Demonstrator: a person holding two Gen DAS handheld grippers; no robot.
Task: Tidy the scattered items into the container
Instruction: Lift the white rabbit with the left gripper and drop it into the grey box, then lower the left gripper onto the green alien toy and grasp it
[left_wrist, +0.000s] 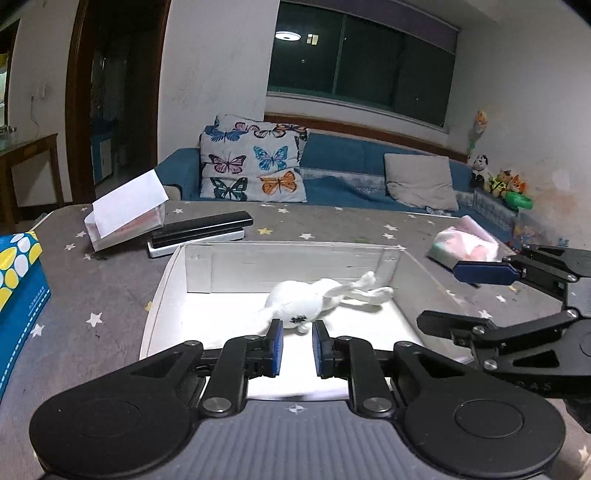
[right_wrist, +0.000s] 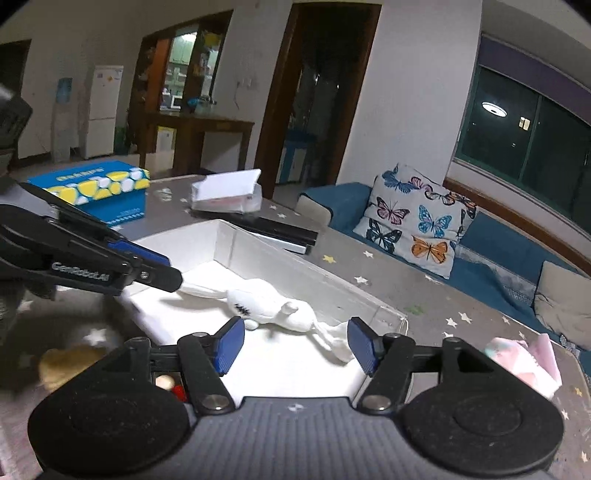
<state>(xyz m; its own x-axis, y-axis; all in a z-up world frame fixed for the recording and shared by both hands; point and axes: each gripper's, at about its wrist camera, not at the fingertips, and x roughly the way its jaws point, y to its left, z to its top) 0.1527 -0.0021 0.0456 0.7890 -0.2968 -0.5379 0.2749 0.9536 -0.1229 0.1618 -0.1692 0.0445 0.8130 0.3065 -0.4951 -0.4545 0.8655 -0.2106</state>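
Observation:
A white plush rabbit (left_wrist: 314, 301) lies on the floor of the open white box (left_wrist: 162, 291) on the grey star-patterned table. My left gripper (left_wrist: 297, 341) hangs over the box's near side, its jaws a little apart and empty, just short of the rabbit's head. My right gripper (right_wrist: 295, 343) is open wide and empty above the rabbit's (right_wrist: 269, 306) legs over the box (right_wrist: 332, 291). The right gripper also shows in the left wrist view (left_wrist: 458, 295), open. The left gripper shows in the right wrist view (right_wrist: 162, 269) at the left.
A pink and green soft packet (left_wrist: 465, 247) lies right of the box. A black and white flat case (left_wrist: 199, 234), a white card box (left_wrist: 125, 218) and a blue box with yellow dots (left_wrist: 18, 280) lie to the left. A yellowish soft item (right_wrist: 70, 363) and small red bits (right_wrist: 173, 386) lie near my right gripper.

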